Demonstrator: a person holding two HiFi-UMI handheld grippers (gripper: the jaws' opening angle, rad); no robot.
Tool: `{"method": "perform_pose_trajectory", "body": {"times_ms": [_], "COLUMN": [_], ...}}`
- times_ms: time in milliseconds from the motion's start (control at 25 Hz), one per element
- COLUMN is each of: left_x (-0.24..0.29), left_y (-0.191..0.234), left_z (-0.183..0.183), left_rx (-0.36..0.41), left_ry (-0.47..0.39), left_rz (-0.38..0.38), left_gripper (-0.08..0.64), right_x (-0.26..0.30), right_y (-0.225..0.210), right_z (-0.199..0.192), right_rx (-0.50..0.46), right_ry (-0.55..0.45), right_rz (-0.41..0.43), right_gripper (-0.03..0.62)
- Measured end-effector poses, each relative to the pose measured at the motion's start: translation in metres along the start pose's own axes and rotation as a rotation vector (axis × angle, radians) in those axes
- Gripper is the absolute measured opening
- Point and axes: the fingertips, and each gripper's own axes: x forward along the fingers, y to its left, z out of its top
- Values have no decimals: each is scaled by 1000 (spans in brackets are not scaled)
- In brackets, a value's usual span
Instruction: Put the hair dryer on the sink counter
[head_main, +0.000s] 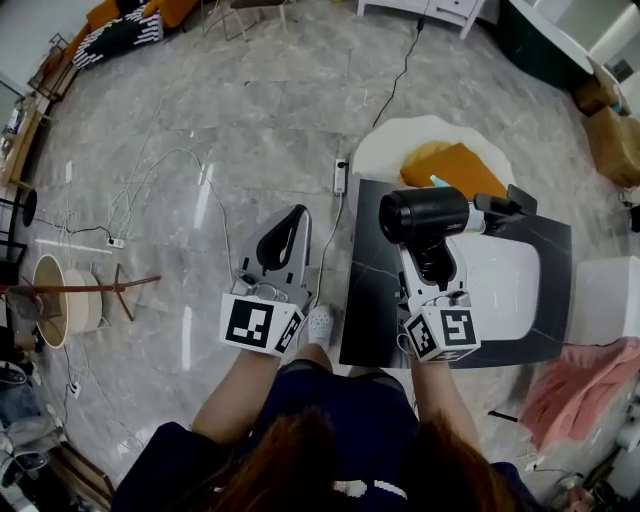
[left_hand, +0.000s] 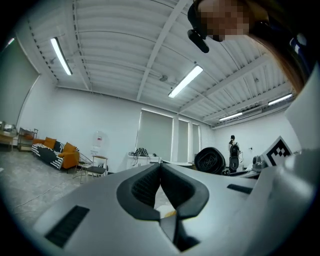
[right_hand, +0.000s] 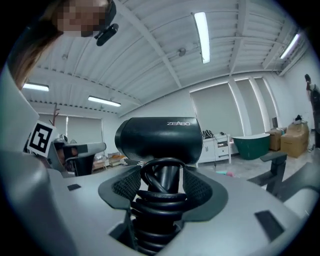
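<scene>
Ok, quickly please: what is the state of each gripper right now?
Left gripper: closed, holding nothing.
Right gripper: closed on the handle of the hair dryer.

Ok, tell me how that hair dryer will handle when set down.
Probably top-heavy: the hair dryer carries its bulky barrel above the handle clamped in the right gripper, so it may tip if stood upright. The cord coiled round the handle looks springy and could loosen. The rounded barrel might roll on the sink counter.

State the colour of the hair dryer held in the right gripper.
The hair dryer is black, with small pale lettering on its barrel; clearest in the right gripper view.
</scene>
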Motion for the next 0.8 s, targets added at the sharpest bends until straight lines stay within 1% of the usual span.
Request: {"method": "perform_pose_trajectory", "body": {"times_ms": [240,480,640,800], "left_x": [15,24,28,28], "left_y": [25,43,50,54], "left_z": [-25,-46,-55,-61], "left_rx": [-18,-33,-39,-47], "left_ry": [49,86,101,117], "left_rz": [-22,-36,-37,-41], "left_gripper": [18,18,18,18], "right_x": [38,58,65,73], "right_y": [-8,-24,-31,-33], "right_z": [-76,-148,-179,-192], "right_rx": [9,38,31,21], "right_ry": [170,317,403,478], "right_rz": [-68,-139,-174,-193], "right_gripper": [276,276,276,278]}}
